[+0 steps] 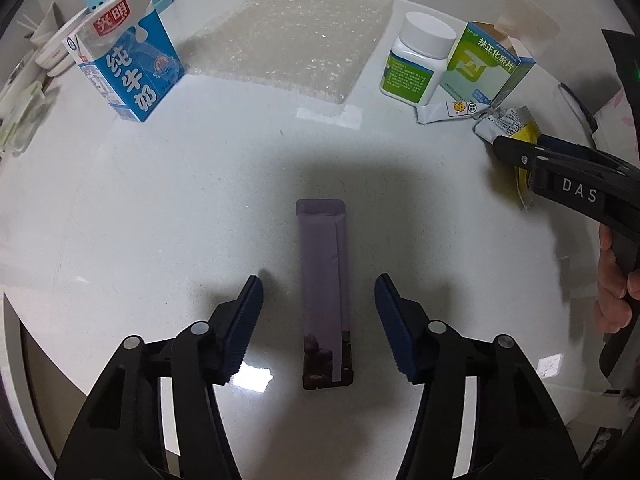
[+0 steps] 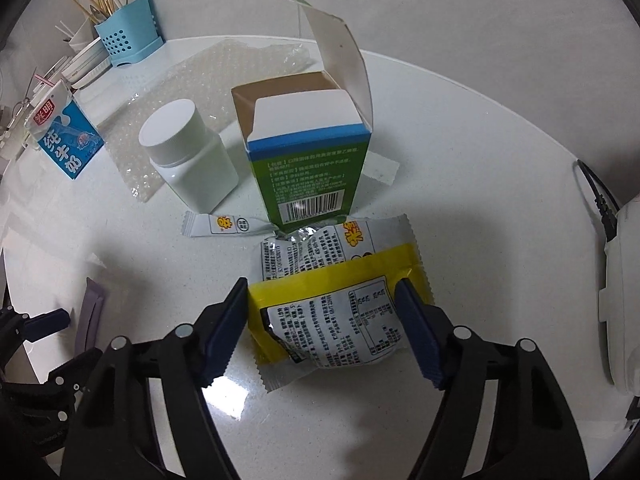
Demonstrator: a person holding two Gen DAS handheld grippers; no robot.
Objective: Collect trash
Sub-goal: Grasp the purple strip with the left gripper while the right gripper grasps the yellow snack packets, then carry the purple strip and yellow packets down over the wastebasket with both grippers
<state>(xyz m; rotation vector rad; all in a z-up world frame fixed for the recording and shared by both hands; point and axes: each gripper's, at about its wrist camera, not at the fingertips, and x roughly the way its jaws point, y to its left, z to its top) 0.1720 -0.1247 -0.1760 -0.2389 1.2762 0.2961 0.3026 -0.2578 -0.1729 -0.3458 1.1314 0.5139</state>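
Note:
A long purple wrapper (image 1: 324, 280) lies flat on the white table, between the open fingers of my left gripper (image 1: 319, 292); the fingers stand apart from it on both sides. My right gripper (image 2: 322, 296) is open around a yellow and silver snack wrapper (image 2: 332, 300) that lies on the table; its left finger touches the wrapper's edge. The right gripper (image 1: 516, 148) also shows at the right of the left wrist view, over the yellow wrapper (image 1: 522, 178). The purple wrapper (image 2: 90, 316) shows at the left of the right wrist view.
A blue milk carton (image 1: 128, 68), a bubble-wrap sheet (image 1: 292, 36), a white pill bottle (image 2: 188, 156), an open green medicine box (image 2: 308, 160) and a small white sachet (image 2: 224, 226) stand on the table. A blue utensil holder (image 2: 128, 38) is at the back.

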